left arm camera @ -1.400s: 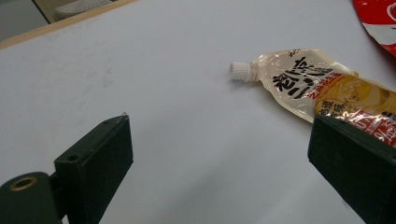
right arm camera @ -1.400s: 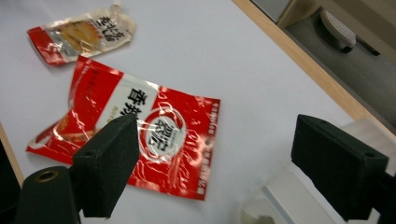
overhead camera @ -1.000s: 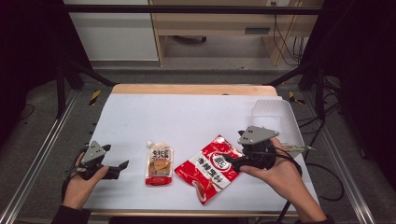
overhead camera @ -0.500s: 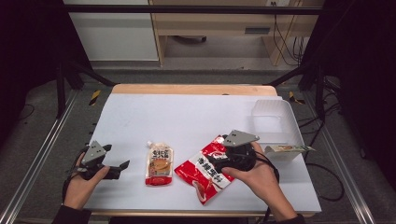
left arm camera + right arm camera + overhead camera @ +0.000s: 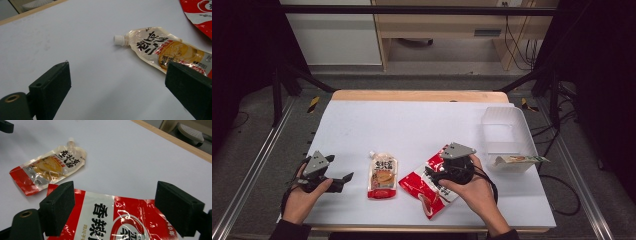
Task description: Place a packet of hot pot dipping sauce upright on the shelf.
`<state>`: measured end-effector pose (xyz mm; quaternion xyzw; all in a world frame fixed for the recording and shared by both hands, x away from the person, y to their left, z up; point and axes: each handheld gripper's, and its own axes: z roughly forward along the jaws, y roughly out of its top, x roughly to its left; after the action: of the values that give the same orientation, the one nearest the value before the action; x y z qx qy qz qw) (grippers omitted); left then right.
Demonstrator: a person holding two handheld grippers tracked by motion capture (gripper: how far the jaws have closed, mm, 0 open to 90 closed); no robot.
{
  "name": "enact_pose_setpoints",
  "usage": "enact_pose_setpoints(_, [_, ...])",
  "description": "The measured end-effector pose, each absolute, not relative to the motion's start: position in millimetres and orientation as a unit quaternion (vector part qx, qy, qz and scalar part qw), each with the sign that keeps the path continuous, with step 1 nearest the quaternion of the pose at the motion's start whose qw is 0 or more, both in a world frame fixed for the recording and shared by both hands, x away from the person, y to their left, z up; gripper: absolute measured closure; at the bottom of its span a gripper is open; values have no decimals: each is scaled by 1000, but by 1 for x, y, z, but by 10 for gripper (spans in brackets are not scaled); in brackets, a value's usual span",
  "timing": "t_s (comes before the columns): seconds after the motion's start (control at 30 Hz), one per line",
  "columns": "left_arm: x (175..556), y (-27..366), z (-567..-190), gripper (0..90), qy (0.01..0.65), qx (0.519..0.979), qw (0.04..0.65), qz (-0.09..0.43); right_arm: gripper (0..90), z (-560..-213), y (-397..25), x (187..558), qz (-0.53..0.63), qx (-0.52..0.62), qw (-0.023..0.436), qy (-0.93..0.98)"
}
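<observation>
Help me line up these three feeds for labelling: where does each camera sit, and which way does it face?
High view: above the person's side, looking forward and down on the white table; both forearms, left gripper and right gripper show.
Left gripper view: rides the left gripper, looking between its open jaws at the spouted pouch.
Right gripper view: rides the right gripper, open jaws over the red packet.
Both gripper views share pouch and packet.
</observation>
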<state>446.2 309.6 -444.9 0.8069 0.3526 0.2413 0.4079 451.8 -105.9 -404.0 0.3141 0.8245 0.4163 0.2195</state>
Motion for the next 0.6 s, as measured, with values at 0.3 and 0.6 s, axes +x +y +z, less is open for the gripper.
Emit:
enact_pose_setpoints(0.3, [446, 308, -446, 64, 349, 810, 404, 243, 219, -403, -69, 464, 414, 291, 190, 841])
enact_pose_setpoints(0.6, [447, 309, -446, 66, 349, 810, 404, 243, 406, -414, -20, 487, 404, 284, 161, 855])
